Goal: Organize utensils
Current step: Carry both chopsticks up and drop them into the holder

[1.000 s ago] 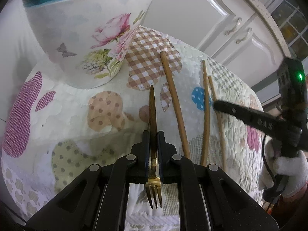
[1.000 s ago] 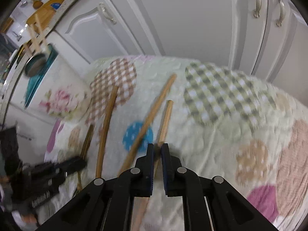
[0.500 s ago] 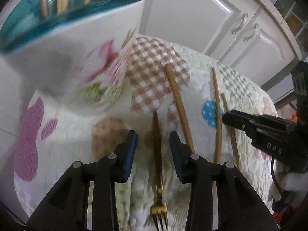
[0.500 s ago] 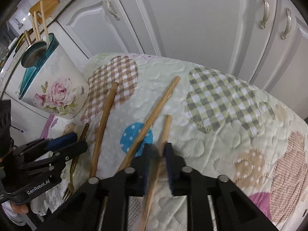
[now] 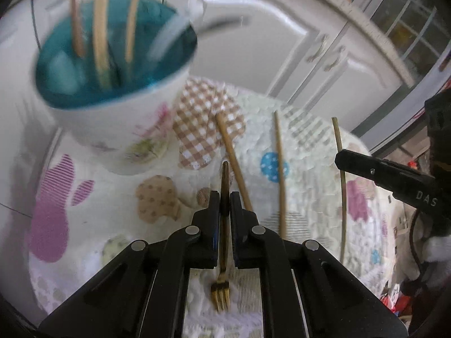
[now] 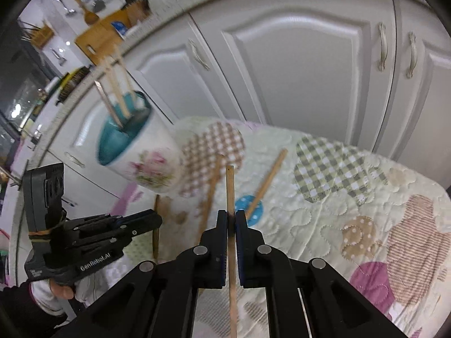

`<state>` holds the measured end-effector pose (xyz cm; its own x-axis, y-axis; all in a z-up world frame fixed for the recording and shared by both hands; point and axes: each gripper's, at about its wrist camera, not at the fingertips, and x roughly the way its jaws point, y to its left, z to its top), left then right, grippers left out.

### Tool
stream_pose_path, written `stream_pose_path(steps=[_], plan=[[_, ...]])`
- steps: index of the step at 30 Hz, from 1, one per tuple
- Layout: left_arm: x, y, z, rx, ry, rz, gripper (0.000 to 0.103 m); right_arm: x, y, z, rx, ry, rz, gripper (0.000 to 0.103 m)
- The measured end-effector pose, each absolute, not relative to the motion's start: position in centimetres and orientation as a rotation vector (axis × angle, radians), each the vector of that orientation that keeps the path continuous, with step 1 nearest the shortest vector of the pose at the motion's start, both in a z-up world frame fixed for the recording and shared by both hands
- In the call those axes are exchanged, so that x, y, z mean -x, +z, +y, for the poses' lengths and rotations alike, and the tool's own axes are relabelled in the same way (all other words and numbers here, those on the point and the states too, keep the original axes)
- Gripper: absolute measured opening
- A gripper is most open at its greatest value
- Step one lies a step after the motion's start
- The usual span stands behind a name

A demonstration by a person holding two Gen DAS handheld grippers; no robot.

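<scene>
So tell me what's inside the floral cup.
The floral cup has a teal interior holding three wooden sticks and a metal utensil handle standing upright. Their lower ends are hidden in the cup, and blur obscures finer detail.

Your gold fork (image 5: 224,225) is pinched at mid-handle, tines pointing back toward you and hanging over the quilted cloth. Your thin wooden stick (image 6: 230,214) is likewise clamped, its square tip raised clear of the cloth. Two more wooden sticks (image 5: 280,169) lie flat on the cloth, roughly side by side, the thicker one (image 5: 232,157) nearer the floral cup (image 5: 118,129). That cup, teal inside, stands upright with several utensils leaning in it.
</scene>
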<state>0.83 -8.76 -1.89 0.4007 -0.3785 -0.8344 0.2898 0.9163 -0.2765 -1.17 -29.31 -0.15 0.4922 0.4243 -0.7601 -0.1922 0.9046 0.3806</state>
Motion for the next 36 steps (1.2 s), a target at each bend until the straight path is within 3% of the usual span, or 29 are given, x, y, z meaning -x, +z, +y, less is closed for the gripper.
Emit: stream_pose_path(steps=[16,26,36], plan=[[4.1,6.6,-3.8,0.165,-0.413,0.904,0.006,5.5,8.1,-27.3,-0.232,0.445,0.806,0.005],[3.2,13.5,-0.2,0.173,-0.383,0.771,0.006,2.8,14.5,-23.6,-0.207,0.529,0.682,0.005],[-1.8,15.6,1.9,0.175,-0.274,0.692,0.005,-3.0,19.1,-19.1,-0.169,0.535,0.587,0.005]])
